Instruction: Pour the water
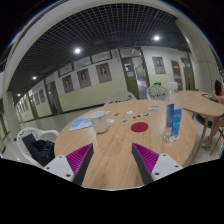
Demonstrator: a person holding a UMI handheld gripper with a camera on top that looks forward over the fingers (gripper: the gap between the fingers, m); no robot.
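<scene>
1. At the left of the frame, a dark bag (38, 148) lies at the edge of the round wooden table (110, 150).
2. At the bottom centre, the gripper (114, 160) holds its pink pads wide apart, with nothing between them.
3. At the right of centre, the water bottle (174, 120) stands upright, ahead of the fingers and to their right, well apart.
4. The coming move probably needs a reach forward and to the right.
</scene>
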